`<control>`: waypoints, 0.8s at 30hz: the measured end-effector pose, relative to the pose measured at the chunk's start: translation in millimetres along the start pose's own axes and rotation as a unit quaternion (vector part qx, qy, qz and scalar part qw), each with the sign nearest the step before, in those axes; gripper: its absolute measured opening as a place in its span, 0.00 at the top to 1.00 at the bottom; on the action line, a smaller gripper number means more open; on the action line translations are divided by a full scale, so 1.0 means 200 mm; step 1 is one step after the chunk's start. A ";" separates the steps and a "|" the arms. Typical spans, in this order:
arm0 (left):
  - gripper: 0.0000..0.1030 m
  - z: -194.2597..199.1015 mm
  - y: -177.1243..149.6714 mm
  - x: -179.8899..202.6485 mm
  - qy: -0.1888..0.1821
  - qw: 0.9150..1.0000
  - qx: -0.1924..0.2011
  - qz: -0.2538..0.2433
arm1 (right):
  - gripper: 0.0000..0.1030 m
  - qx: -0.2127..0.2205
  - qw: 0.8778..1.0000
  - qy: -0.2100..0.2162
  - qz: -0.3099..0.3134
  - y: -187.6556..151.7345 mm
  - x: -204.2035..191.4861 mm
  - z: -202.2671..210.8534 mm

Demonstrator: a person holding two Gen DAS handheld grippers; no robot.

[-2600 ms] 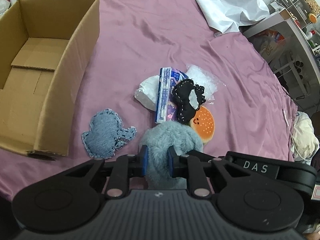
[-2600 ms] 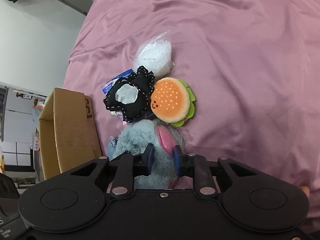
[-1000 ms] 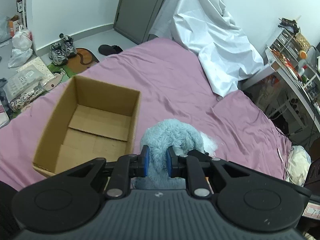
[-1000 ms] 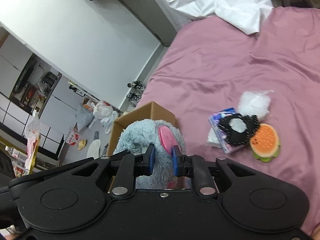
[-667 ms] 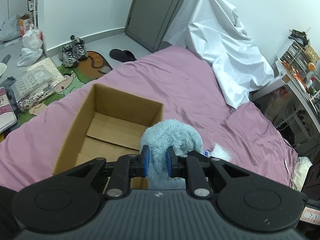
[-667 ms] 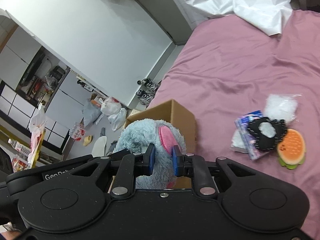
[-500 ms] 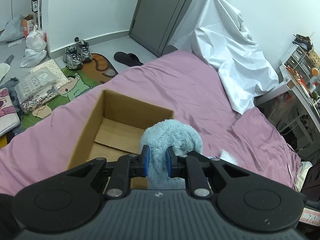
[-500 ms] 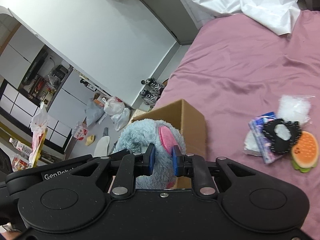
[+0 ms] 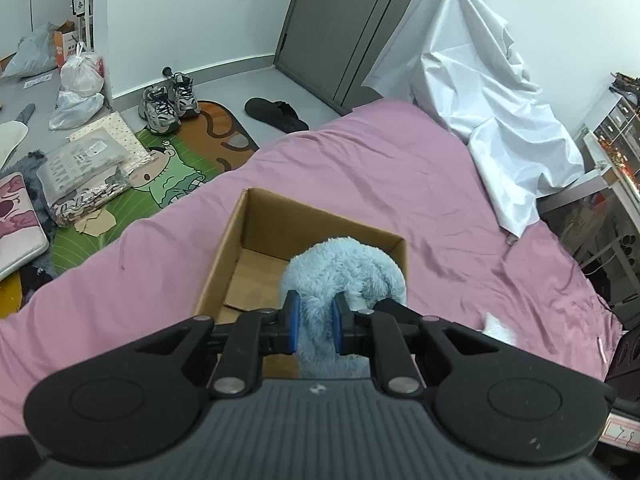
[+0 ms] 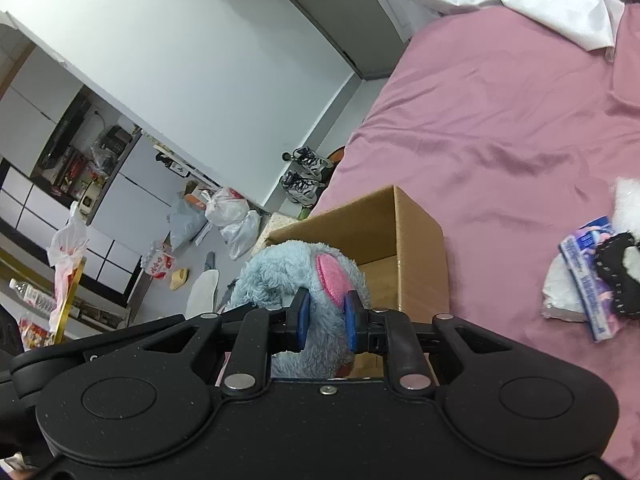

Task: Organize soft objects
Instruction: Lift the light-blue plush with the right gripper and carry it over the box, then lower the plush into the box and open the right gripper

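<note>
Left gripper (image 9: 314,322) and right gripper (image 10: 325,320) both clamped on the blue plush toy (image 9: 344,276), held up over the open cardboard box (image 9: 256,236). Beyond, pink bedsheet (image 9: 360,160); tissue pack (image 10: 588,276) and black felt piece (image 10: 618,280) well apart to the right.

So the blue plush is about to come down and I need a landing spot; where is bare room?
The brown cardboard box floor looks bare. Pink bedsheet beyond it is free. Crowded around the tissue pack.
</note>
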State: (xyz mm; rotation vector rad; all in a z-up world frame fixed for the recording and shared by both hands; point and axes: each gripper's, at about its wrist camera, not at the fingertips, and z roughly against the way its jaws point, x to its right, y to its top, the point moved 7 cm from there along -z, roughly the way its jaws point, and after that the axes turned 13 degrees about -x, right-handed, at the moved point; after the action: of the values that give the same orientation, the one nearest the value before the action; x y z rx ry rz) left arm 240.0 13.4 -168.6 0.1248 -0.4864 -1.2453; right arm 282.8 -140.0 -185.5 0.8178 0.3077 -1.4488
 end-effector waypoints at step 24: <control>0.86 -0.34 0.14 -0.14 0.057 0.997 -0.048 -0.004 | 0.68 0.001 1.000 -0.009 -0.030 0.07 0.03 -0.11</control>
State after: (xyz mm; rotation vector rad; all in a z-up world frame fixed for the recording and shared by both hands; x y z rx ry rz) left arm 286.8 36.1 -227.5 0.1163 -0.3273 -1.2589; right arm 302.3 -130.7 -200.1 0.8025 0.3186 -1.5125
